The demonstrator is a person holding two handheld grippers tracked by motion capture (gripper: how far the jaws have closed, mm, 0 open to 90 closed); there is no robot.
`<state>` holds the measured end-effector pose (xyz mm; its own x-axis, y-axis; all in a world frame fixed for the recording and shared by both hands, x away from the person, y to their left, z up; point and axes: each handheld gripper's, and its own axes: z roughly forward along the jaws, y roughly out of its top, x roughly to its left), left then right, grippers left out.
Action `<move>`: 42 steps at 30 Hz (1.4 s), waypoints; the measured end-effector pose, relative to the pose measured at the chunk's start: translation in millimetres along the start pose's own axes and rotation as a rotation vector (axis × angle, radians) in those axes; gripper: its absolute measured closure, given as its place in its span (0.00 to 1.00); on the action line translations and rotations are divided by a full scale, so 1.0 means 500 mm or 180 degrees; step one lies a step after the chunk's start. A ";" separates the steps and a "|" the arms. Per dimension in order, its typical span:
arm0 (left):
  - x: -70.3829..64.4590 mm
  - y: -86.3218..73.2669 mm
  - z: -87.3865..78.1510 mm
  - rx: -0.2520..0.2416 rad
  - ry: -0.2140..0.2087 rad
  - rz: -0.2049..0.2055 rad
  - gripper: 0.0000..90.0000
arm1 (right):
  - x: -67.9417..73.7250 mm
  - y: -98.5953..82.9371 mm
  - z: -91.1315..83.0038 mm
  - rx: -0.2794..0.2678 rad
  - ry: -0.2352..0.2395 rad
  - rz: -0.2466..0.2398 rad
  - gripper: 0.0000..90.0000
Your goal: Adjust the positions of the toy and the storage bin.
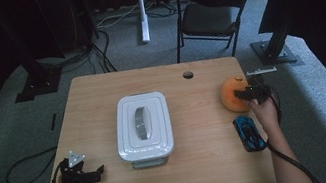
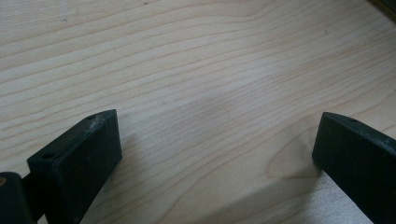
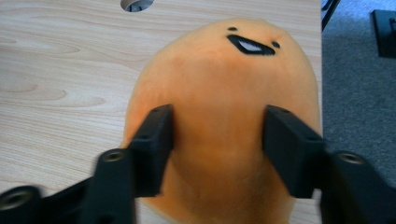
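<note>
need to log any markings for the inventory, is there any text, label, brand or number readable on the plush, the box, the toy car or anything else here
None: no word, label, brand or number can be read.
Orange plush, between the right claw's jaws: a stitched black face, no letters.
White lidded box: plain lid, grey handle, no visible label.
Blue toy car: any markings are too small to read.
Wooden table, under the open left claw: bare grain.

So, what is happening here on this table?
A person works with two grippers. The right gripper has its jaws on both sides of an orange plush toy near the table's right edge, pressing into it. The left gripper rests open on bare wood at the near left corner. A white lidded box stands in the middle, and a blue toy car lies near the right hand.
</note>
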<state>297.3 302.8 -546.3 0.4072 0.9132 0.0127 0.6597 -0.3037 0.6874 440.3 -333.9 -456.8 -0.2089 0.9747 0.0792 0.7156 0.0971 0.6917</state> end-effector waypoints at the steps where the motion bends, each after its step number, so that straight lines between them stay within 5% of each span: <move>1: 0.000 0.000 0.000 0.0000 0.0000 0.0000 0.02 | 0.000 0.000 -0.003 0.0011 0.0015 0.0004 0.38; 6: 0.002 0.006 0.000 0.0035 0.0023 -0.0093 0.02 | 0.009 -0.002 -0.020 0.0025 0.0168 -0.0157 0.12; 14: 0.010 0.028 -0.007 -0.0147 0.0050 -0.0258 0.02 | 0.055 -0.001 -0.048 -0.0229 0.0218 -0.0275 0.14; 17: 0.013 0.040 -0.007 -0.0229 0.0098 -0.0271 0.02 | 0.094 -0.003 -0.063 -0.0463 0.0375 -0.0363 0.14; 23: 0.020 0.054 0.004 -0.0277 0.0140 -0.0299 0.02 | 0.158 -0.018 -0.058 -0.0559 0.0547 -0.0477 0.14; 24: 0.020 0.058 0.007 -0.0278 0.0125 -0.0289 0.02 | 0.192 -0.033 -0.044 -0.0592 0.0538 -0.0524 0.14; 34: -0.006 0.111 0.053 -0.0284 0.0050 -0.0130 0.02 | 0.331 -0.087 0.065 -0.0274 0.0779 -0.0638 0.14; 42: -0.030 0.134 0.082 -0.0269 -0.0024 -0.0086 0.02 | 0.388 -0.100 0.104 -0.0263 0.0973 -0.0619 0.14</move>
<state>361.4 257.8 -530.4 0.3949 0.9187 -0.0118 0.6151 -0.2548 0.7462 398.5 -139.1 -513.3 -0.5341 0.8333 0.1427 0.5892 0.2458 0.7697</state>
